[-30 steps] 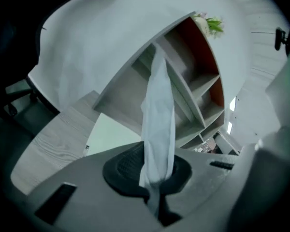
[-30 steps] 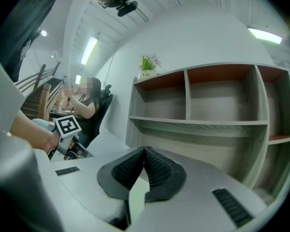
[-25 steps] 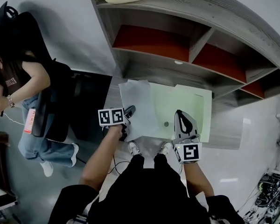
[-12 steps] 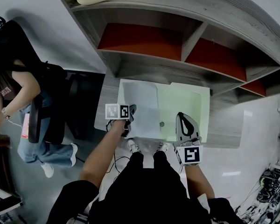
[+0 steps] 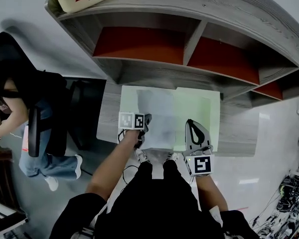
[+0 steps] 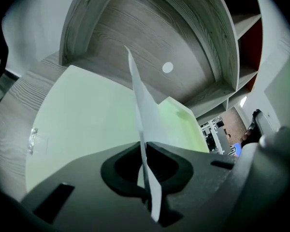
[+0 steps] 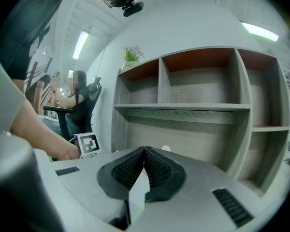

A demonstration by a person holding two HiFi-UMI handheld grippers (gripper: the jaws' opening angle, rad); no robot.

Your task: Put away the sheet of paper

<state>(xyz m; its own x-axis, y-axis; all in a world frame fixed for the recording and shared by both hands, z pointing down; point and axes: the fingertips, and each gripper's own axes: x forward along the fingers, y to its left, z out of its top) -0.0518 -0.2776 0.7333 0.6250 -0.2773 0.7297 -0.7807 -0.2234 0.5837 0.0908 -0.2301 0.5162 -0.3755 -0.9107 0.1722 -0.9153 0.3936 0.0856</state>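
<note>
**Sheet pinched at near edge, release apparently starting**

White sheet of paper [image 5: 158, 113] is over the pale green desk mat [image 5: 197, 113] on the grey wood-grain desk [image 5: 108, 113], below the grey shelf unit with red back panels [image 5: 154, 73]. Its near edge is pinched by the left gripper [image 6: 143, 144]. The jaws have just been easing open, but the pads are seen pressed on the paper. Right gripper [image 7: 144, 147] is closed tip to tip and kept off the sheet.

Step judged: set-down. Next move calls for full release, then a pull-back without dragging the sheet.

Not made out: whether the sheet lies flat on the mat, what the white strip behind the right pads is, and the intended storage spot.
</note>
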